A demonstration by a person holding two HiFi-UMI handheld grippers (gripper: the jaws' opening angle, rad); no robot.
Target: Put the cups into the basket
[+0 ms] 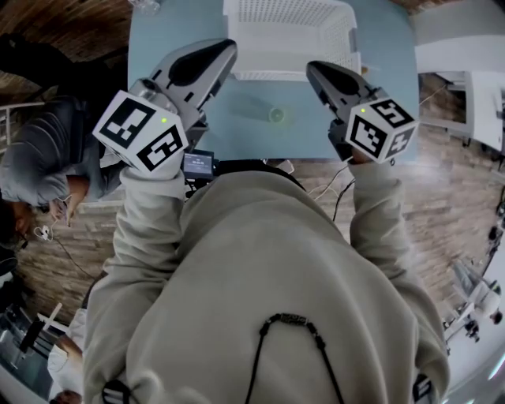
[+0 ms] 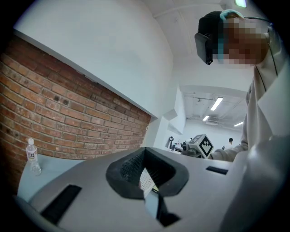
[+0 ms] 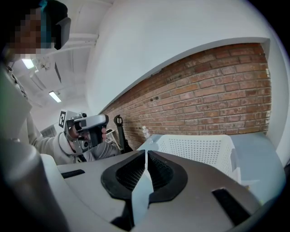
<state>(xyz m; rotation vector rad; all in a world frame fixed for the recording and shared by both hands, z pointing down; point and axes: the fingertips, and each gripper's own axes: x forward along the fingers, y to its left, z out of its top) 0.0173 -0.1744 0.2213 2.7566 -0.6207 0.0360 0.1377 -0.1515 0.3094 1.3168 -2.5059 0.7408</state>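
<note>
Light blue table (image 1: 158, 47), with a brick wall (image 3: 217, 86) behind it. White basket (image 1: 260, 55) on the far side, its top cut off. One clear cup (image 1: 267, 111), blurry, lies just before the basket with bare tabletop around it. Left gripper (image 1: 227, 47) and right gripper (image 1: 312, 71) are both closed and empty.

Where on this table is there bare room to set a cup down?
Bare table lies left of the basket, by the bottle; a narrower strip runs right of it. In front it is crowded: the cup, left tongs and right tongs.
</note>
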